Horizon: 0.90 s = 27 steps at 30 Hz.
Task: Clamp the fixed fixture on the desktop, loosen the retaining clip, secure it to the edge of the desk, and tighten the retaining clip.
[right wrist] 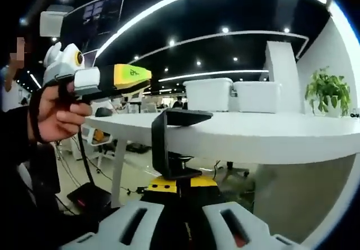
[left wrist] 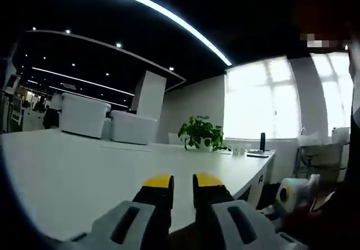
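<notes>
Two hand-held grippers are in play, and we take them from left to right. In the left gripper view, the left hand-held gripper point(left wrist: 183, 181) hangs over the near edge of the white desk point(left wrist: 84, 171), its yellow-tipped jaws almost together with a thin gap between them and nothing pinched. Far across the desk we see two white storage boxes point(left wrist: 107, 119) near the far left edge, then a potted green plant point(left wrist: 201, 133) toward the far right edge, and beyond it a small dark upright object point(left wrist: 262, 142) beside the bright windows point(left wrist: 261, 101).

In the right gripper view, a hand point(right wrist: 56, 114) at the left holds the left hand-held gripper point(right wrist: 147, 80) above and left of the desk edge, its yellow-green tip pointing right; from this angle we cannot tell more about its jaws. Right of it, the black C-shaped fixture point(right wrist: 169, 143) hooks over the near edge of the desk point(right wrist: 270, 135): its top plate lies on the desktop, its back runs down past the edge, and its lower arm sits under the slab with the retaining screw point(right wrist: 183, 161) rising from it. The right hand-held gripper point(right wrist: 181, 183) sits directly beneath, its jaws pressed in on the black knob under the fixture's lower arm. Further right on the desk stand the white boxes point(right wrist: 233, 95) and the plant point(right wrist: 328, 92).
</notes>
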Each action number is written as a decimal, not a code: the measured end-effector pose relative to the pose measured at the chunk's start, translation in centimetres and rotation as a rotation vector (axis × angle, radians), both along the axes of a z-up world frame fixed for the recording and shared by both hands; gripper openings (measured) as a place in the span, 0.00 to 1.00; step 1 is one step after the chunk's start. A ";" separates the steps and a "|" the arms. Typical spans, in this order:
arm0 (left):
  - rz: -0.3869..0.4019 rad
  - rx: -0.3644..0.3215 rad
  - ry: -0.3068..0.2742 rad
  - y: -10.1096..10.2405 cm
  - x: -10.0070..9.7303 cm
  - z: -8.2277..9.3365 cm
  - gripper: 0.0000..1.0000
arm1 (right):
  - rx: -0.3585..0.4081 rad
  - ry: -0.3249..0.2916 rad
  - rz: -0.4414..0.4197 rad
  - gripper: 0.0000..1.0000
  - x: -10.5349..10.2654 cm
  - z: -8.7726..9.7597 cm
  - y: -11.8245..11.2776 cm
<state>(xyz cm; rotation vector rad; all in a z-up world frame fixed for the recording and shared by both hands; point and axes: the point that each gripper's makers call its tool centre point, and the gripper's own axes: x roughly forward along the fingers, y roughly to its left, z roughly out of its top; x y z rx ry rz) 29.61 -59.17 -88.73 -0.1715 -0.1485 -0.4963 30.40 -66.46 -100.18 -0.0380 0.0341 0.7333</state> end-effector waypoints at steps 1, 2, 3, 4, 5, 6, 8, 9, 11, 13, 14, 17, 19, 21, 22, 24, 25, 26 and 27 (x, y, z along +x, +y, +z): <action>-0.010 0.002 0.003 -0.2 0.0 -0.1 0.14 | 0.011 0.009 0.001 0.01 0.1 0.0 0.0; -0.023 0.007 0.008 -0.4 0.0 -0.2 0.14 | 0.024 0.020 0.003 0.01 0.2 -0.1 0.0; -0.033 0.011 0.011 -0.6 0.0 -0.3 0.14 | 0.028 0.023 0.002 0.01 0.3 -0.1 -0.1; -0.051 0.013 0.018 -0.9 0.0 -0.4 0.14 | 0.029 0.024 0.002 0.01 0.4 -0.1 -0.1; -0.081 0.014 0.032 -1.4 -0.1 -0.6 0.14 | 0.032 0.028 0.006 0.01 0.5 -0.1 -0.1; -0.100 0.018 0.031 -1.9 -0.1 -0.5 0.15 | 0.036 0.033 0.007 0.01 0.7 -0.2 -0.1; -0.132 0.022 0.025 -2.7 -0.1 -0.4 0.15 | 0.035 0.036 0.005 0.01 1.0 -0.4 -0.1; -0.141 0.027 0.021 -3.0 -0.1 -0.4 0.14 | 0.031 0.036 0.000 0.01 1.2 -0.4 -0.1; -0.164 0.032 0.013 -3.8 0.1 -0.2 0.14 | 0.034 0.047 -0.005 0.02 1.5 -0.5 -0.2; -0.180 0.023 0.004 -4.3 0.4 0.1 0.14 | 0.046 0.063 -0.007 0.02 1.9 -0.5 -0.5; -0.185 0.023 0.002 -4.6 0.5 0.2 0.14 | 0.031 0.056 0.000 0.02 1.8 -0.6 -0.4; -0.190 0.040 0.000 -5.3 1.0 0.1 0.14 | 0.032 0.061 0.003 0.02 1.8 -0.7 -0.3; -0.196 0.042 -0.001 -6.0 1.5 -0.1 0.14 | 0.026 0.056 0.005 0.02 1.9 -0.8 -0.2; -0.205 0.045 0.002 -6.6 1.8 -0.4 0.14 | 0.025 0.056 0.008 0.02 1.9 -0.9 -0.2; -0.210 0.045 0.003 -7.0 2.0 -0.7 0.14 | 0.024 0.056 0.010 0.02 1.9 -0.9 -0.2; -0.209 0.054 0.020 -7.5 2.6 -1.4 0.13 | 0.019 0.055 0.012 0.02 2.0 -1.0 -0.3; -0.207 0.075 0.025 -7.9 2.8 -1.9 0.12 | 0.012 0.053 0.011 0.02 2.1 -1.0 -0.3; -0.203 0.092 0.030 -8.1 3.0 -2.4 0.12 | 0.012 0.056 0.010 0.03 2.1 -1.1 -0.3; -0.200 0.100 0.033 -8.3 3.2 -2.6 0.12 | 0.013 0.061 0.010 0.03 2.2 -1.2 -0.3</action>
